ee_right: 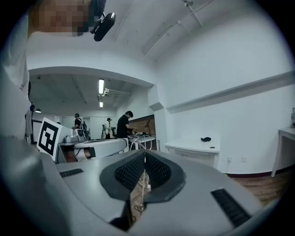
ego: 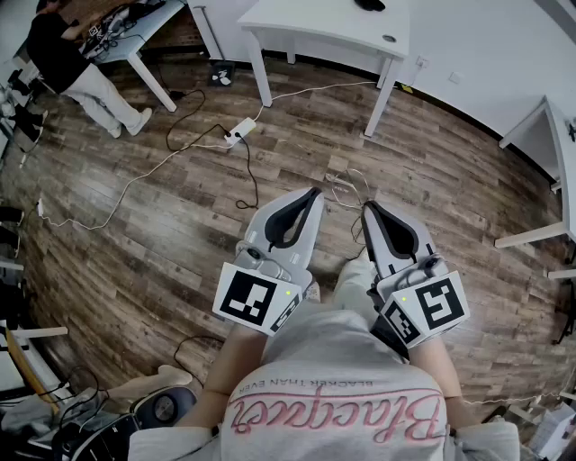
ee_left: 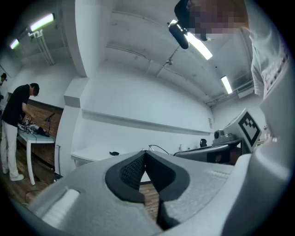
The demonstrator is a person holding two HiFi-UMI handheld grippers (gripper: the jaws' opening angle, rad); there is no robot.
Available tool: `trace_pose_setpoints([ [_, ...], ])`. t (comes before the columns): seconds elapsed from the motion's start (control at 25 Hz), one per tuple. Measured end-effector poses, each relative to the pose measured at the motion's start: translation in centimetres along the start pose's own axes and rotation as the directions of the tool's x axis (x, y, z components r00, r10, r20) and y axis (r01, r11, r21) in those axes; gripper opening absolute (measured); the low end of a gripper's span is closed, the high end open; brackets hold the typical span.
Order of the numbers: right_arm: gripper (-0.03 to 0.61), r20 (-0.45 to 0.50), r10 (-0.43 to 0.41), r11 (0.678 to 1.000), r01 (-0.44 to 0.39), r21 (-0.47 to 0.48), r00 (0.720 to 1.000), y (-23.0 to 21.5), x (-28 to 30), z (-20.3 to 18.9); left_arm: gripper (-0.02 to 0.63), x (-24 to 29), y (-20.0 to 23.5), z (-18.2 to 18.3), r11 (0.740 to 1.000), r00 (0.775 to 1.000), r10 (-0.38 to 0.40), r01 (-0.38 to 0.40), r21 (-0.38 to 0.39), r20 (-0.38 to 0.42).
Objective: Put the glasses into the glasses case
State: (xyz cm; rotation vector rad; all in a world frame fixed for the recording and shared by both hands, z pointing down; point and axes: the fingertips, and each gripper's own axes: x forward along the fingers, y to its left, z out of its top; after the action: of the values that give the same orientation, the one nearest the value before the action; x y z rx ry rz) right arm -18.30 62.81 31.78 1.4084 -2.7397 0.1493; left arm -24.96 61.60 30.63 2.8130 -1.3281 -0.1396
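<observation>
As the person holds both tools close to the chest, the head view lists:
- left gripper, claw pressed together, nothing in it; marker cube at its rear.
- right gripper, claw likewise pressed together and bare, just beside the left and apart from it.
- floor, wood planks, below both tips.
- power strip with cables trailing over the floor, well ahead.
- white table beyond that; a second person stands at another table, far left.
- shirt: small print, upside down here, reads "BLACKER THAN EVER"; the pink script under it is not readable.

Left gripper view:
- dark pads meet at the tip, with only a strip of floor seen behind them.
- white wall fills the background.
- ceiling lights above.
- the second person stands at the far left.

Right gripper view:
- pads closed tip to tip, with a thin cable on the floor showing through the slit below.
- the white table carries a small dark item.
- several people stand far off.

No view shows the glasses or the case.
</observation>
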Motion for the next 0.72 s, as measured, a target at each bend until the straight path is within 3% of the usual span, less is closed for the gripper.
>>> trace_pose_setpoints([
  [0.32,0.012,-0.016,-0.030,0.999,0.031,0.009,0.999,-1.2,-0.2,-0.5,0.004,1.5,-0.4,-0.4,0.999,0.999,-0.034,0.034,0.010,-0.005],
  [0.72,0.014,-0.015,-0.028,0.998,0.029,0.050,0.999,-7.9,1.1,-0.5,0.005,8.7,-0.7,-1.7,0.998,0.998,-0.051,0.052,0.021,-0.043],
])
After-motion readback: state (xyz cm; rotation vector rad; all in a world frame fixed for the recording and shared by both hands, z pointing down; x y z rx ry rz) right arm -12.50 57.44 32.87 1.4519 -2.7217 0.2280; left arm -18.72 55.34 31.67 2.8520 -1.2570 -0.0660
